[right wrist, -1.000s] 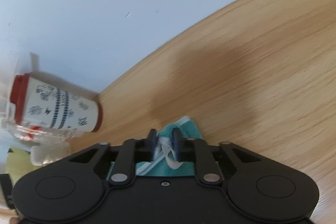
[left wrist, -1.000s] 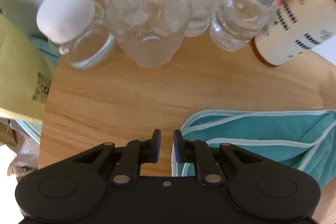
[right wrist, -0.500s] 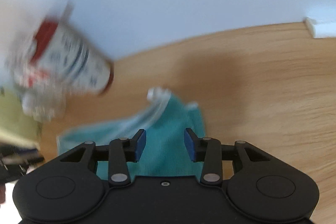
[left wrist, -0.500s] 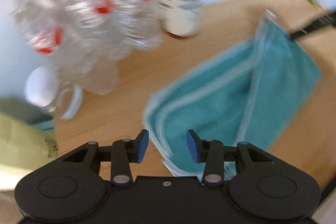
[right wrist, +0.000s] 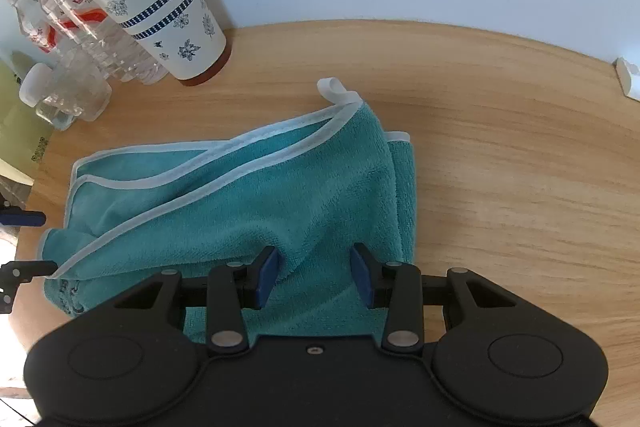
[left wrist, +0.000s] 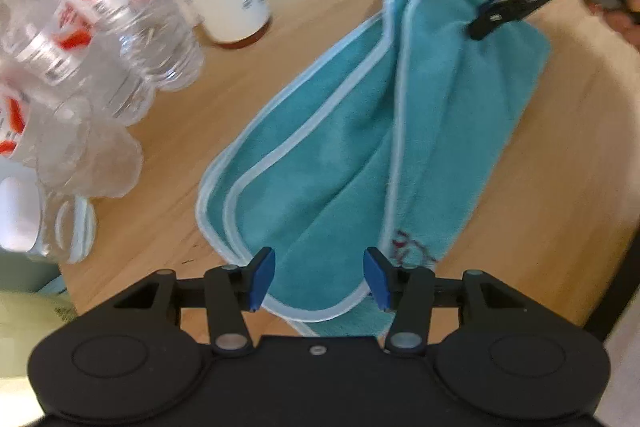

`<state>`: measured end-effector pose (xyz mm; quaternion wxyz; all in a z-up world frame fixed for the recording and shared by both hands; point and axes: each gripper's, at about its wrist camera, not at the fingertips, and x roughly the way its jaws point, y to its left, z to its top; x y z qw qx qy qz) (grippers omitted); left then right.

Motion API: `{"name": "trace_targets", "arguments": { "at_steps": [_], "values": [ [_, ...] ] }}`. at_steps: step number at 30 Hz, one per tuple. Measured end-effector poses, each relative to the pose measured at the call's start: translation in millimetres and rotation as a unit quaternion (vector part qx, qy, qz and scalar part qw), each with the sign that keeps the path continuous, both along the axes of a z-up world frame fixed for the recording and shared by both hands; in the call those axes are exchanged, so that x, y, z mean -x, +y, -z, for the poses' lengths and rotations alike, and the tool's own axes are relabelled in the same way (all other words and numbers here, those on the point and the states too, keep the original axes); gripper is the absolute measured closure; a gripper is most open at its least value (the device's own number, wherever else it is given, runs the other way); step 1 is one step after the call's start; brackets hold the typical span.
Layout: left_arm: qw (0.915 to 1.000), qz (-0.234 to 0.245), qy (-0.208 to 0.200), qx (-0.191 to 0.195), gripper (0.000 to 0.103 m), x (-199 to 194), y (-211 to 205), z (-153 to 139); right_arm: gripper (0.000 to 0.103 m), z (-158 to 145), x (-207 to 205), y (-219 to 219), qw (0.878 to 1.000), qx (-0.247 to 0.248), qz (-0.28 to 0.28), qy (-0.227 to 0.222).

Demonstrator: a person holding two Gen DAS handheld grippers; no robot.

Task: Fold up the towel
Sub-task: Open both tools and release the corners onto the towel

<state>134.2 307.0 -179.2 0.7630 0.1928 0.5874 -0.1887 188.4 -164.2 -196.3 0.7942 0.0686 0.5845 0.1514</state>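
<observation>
A teal towel (left wrist: 352, 131) with white trim lies loosely folded on the wooden table (left wrist: 168, 131), its layers not quite lined up. My left gripper (left wrist: 320, 279) hovers over the towel's near end with its jaws opening; cloth lies below the gap and the pads do not press on it. In the right wrist view the towel (right wrist: 240, 195) fills the middle, its white hanging loop at the far corner. My right gripper (right wrist: 314, 279) stands open above a ridge of cloth, not clamping it. The right gripper (left wrist: 492, 23) also shows in the left wrist view, over the towel's far end.
A patterned cup with a red lid (right wrist: 160, 7) stands past the towel by the wall. Several clear plastic bottles (left wrist: 100, 27) and a white-capped jar (right wrist: 60, 95) crowd the table's left. A yellow-green bag (left wrist: 24, 323) sits beyond the left edge. A white block (right wrist: 628, 79) lies far right.
Both grippers were nearly shut at the towel's corners, the right on the white trim. Both have let go and opened, rolled and pulled back; the towel now lies folded on the table.
</observation>
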Motion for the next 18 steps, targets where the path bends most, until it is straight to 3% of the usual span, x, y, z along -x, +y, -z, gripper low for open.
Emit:
{"name": "trace_targets", "arguments": {
  "at_steps": [2, 5, 13, 14, 16, 17, 18],
  "values": [
    [0.9998, 0.008, 0.001, 0.016, 0.041, 4.2, 1.0, -7.7, 0.058, 0.8, -0.9, 1.0, 1.0, 0.0, -0.002, 0.0],
    [0.9997, 0.02, -0.006, 0.01, 0.039, 7.3, -3.3, -7.8, 0.058, 2.7, -2.2, 4.2, 1.0, 0.004, -0.008, 0.0],
    [0.9989, 0.044, 0.013, -0.012, 0.04, 2.7, -13.8, 26.3, 0.058, 1.2, -0.6, 3.3, 1.0, 0.005, -0.017, -0.004],
    [0.9989, 0.045, 0.01, -0.011, 0.042, 2.1, -12.9, 28.4, 0.058, 1.3, -0.7, 4.7, 1.0, 0.009, -0.022, -0.005],
    [0.9991, 0.041, 0.008, -0.009, 0.06, -0.5, -10.1, 31.6, 0.058, 1.4, -1.5, 7.0, 0.999, 0.015, -0.031, -0.005],
    [0.9992, 0.037, 0.011, -0.009, 0.075, -3.0, -7.6, 33.7, 0.058, 1.3, -2.0, 8.4, 0.999, 0.018, -0.035, -0.004],
    [0.9993, 0.034, 0.013, -0.007, 0.08, -5.2, -4.9, 34.8, 0.058, 1.0, -2.1, 9.2, 0.999, 0.021, -0.038, -0.003]
  ]
}}
